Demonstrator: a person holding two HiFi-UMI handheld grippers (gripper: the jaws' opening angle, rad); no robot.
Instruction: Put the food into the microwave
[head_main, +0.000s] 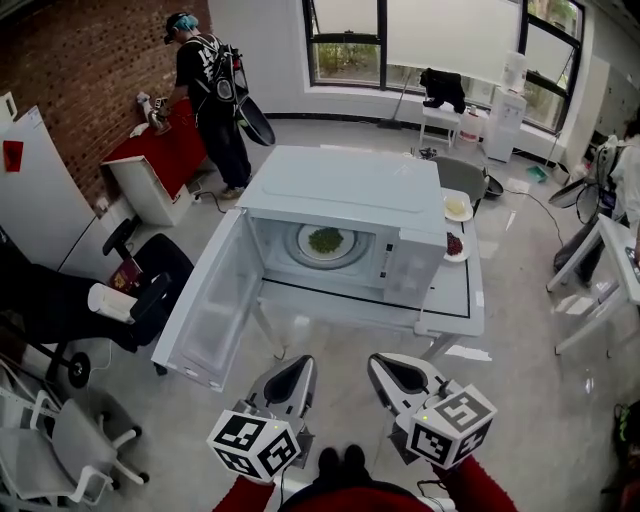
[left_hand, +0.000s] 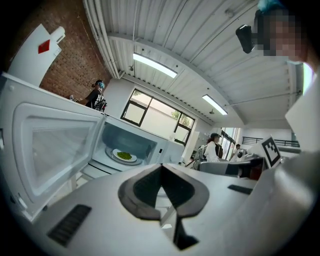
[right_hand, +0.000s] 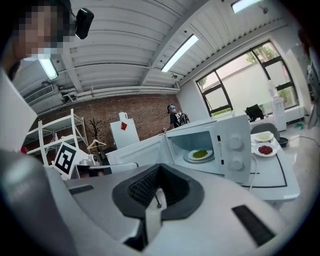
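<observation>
We hold our two grippers low and close to us, side by side, not touching each other. The left gripper (head_main: 297, 372) (left_hand: 161, 167) has its jaws pressed together, with nothing between them. The right gripper (head_main: 386, 370) (right_hand: 159, 167) is the same: jaws together and nothing held. Both point at the microwave (head_main: 350, 190) and neither one touches it. Just past the grippers we see the microwave door (head_main: 210, 305), swung wide open to the left. The microwave sits on a white table (head_main: 455, 305). Inside it, on the round tray, is a white plate (head_main: 326, 250) with the green food (head_main: 326, 239) (left_hand: 124, 156) (right_hand: 200, 154) in the middle of it. On the table just right of the microwave are two more small plates, one with red food (head_main: 455, 244) and, behind it, one with pale food (head_main: 457, 207). Far back on the left, a person in dark clothes (head_main: 212, 90) stands by a red counter (head_main: 170, 148) next to the brick wall.
</observation>
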